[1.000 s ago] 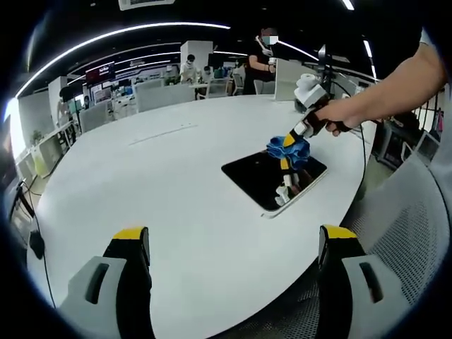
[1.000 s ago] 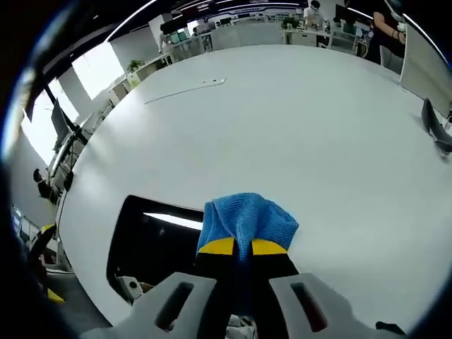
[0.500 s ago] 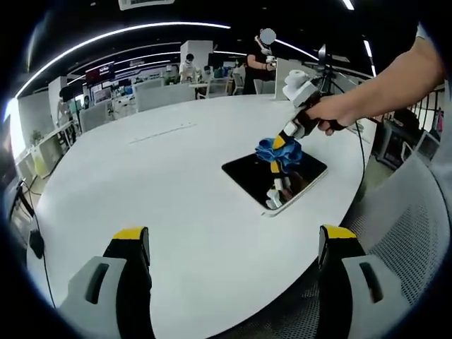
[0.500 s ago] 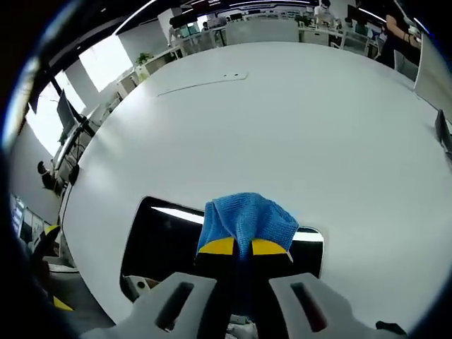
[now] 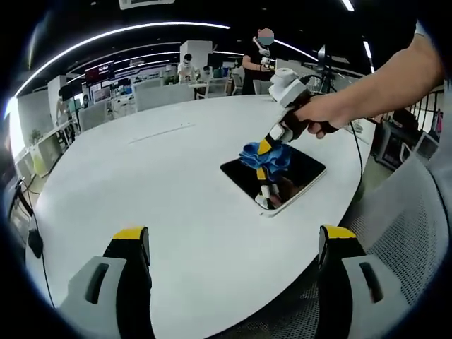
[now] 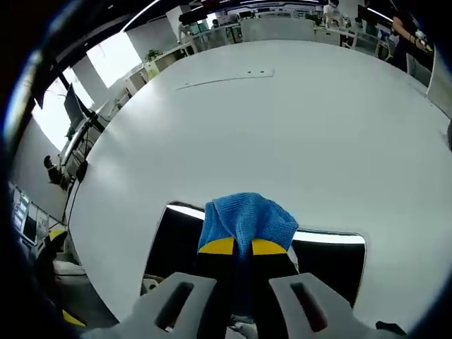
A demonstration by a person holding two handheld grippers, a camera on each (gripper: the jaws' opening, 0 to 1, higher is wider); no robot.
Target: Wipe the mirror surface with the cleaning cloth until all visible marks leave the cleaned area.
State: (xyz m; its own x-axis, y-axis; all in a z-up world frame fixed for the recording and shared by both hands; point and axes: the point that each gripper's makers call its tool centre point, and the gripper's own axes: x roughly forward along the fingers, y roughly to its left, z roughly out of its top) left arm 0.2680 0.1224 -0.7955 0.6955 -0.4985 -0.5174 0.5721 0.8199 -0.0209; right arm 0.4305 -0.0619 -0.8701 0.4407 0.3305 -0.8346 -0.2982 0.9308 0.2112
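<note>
Right gripper (image 6: 244, 247) pinches blue cloth (image 6: 246, 217), pressing it on dark mirror (image 5: 274, 176) lying on white table (image 5: 155, 183). Left gripper (image 5: 233, 247) wide open, empty, above table's near edge.

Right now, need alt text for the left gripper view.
A hand holds the right gripper, shut on a blue cloth, against a dark rectangular mirror lying flat on a large white table. The left gripper is open, its yellow-tipped fingers apart over the table's near edge. An open office lies behind.
</note>
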